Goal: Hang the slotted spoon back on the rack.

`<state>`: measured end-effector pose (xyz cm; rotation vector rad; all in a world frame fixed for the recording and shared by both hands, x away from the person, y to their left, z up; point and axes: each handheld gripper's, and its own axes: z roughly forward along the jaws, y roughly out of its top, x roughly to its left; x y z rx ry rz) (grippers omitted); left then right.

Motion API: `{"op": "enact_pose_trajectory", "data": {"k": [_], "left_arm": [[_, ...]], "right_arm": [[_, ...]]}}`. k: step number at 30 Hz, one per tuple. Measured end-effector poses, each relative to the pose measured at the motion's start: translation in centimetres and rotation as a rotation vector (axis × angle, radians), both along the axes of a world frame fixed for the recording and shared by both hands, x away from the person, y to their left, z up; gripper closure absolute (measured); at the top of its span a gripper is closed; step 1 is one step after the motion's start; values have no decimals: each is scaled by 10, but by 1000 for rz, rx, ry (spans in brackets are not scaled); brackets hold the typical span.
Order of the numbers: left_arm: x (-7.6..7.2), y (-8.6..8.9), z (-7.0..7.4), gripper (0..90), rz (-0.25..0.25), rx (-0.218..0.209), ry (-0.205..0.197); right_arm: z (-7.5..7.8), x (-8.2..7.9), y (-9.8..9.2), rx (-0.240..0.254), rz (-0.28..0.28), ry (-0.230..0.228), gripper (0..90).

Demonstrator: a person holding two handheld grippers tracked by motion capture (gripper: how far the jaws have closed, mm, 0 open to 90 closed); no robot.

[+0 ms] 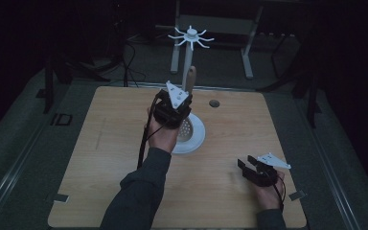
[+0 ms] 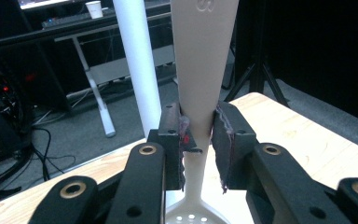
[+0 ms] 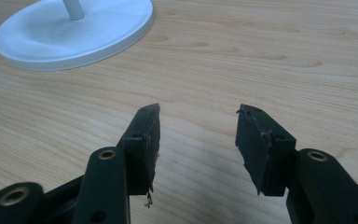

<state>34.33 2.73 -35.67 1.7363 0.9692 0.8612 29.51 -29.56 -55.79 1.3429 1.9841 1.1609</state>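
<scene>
The right tongs (image 1: 247, 164) rest low over the near right part of the wooden worktop (image 1: 100, 158), their 2 jaws spread with nothing between them, well apart from the work. Farther in, at the middle of the worktop, the left tongs (image 2: 199, 135) are pinching a white slotted spatula (image 2: 200, 70) at the narrow neck of its handle; the perforated blade hangs below the jaws, just above the white round base (image 3: 70, 35) of a utensil stand, and the handle rises beside the stand's white pole (image 2: 137, 70). Beyond and above, the crown of hooks (image 1: 190, 36) sits at the pole's top. The grip looks risky: the pads bite a tapered, smooth neck, so the spatula could slide down or swivel if the hand tilts, and the handle could knock the pole and rock the stand, since the other hand is not steadying the base. The handle's top is cut off in the left gripper view, so any hanging hole cannot be made out, and the dim high view hides how near the handle is to the hooks.
</scene>
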Motion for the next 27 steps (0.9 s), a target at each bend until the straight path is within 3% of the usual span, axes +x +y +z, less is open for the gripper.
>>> {"op": "enact_pose_trajectory", "data": {"k": [10, 27], "left_arm": [[-1, -6, 7, 742, 35, 20, -21], [-1, -10, 17, 742, 88, -2, -39]], "right_arm": [[-1, 0, 0, 3, -4, 3, 491], [-1, 0, 1, -2, -4, 5, 491]]}}
